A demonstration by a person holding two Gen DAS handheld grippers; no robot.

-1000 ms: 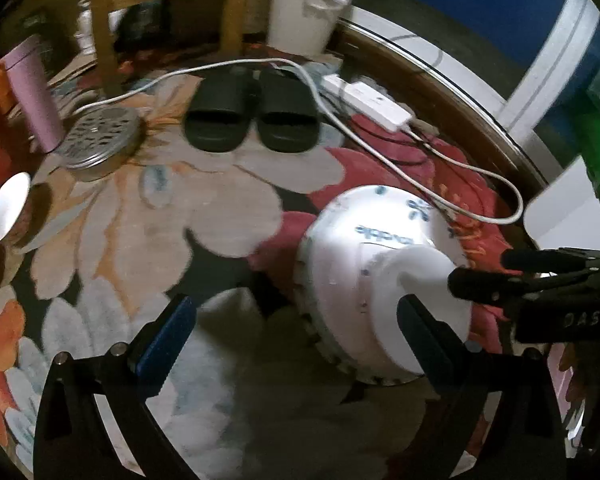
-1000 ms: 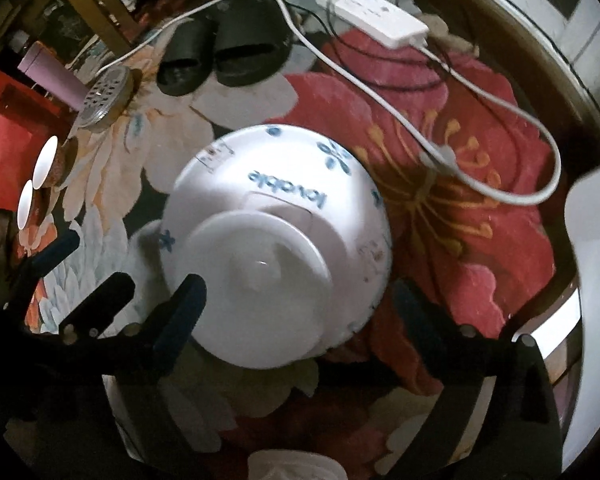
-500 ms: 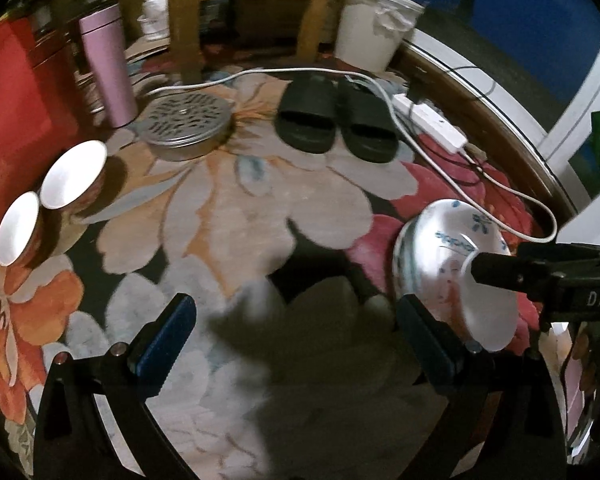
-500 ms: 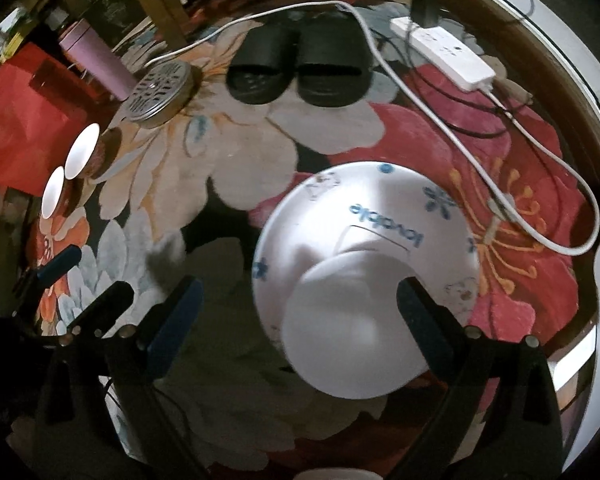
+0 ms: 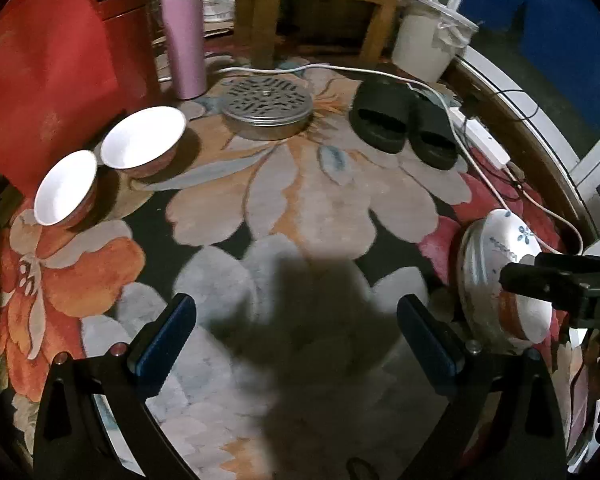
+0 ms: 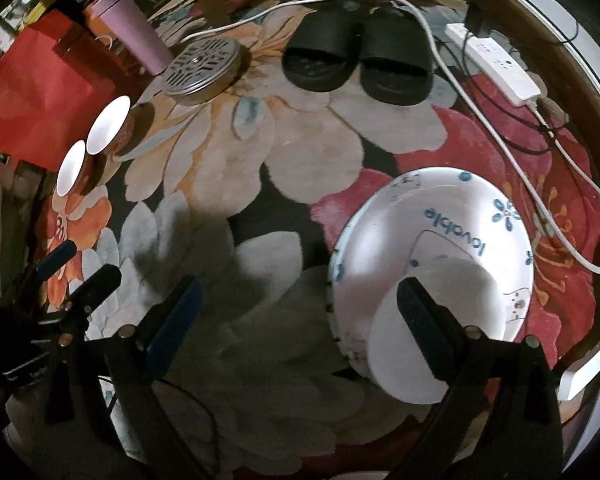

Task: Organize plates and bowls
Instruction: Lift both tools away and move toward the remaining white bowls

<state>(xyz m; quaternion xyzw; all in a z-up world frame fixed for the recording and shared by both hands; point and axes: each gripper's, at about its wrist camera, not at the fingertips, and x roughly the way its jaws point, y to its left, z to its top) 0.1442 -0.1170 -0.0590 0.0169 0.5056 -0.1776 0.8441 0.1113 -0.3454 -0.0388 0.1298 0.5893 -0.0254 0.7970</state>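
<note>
Both grippers have pulled back. The left gripper [image 5: 296, 336] and right gripper [image 6: 300, 312] are spread, empty. The stacked plate [image 6: 432, 248] and small bowl [image 6: 396, 364] sit on the rug's [image 5: 300, 200] right edge, plate reading "lovable". Open rug beyond; two bowls [image 5: 112, 160] far left.

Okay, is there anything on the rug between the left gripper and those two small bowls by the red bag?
Nothing visible. Only bare floral rug lies between the open left gripper and the two small bowls. The perforated metal lid and black slippers sit farther back, off that line.
</note>
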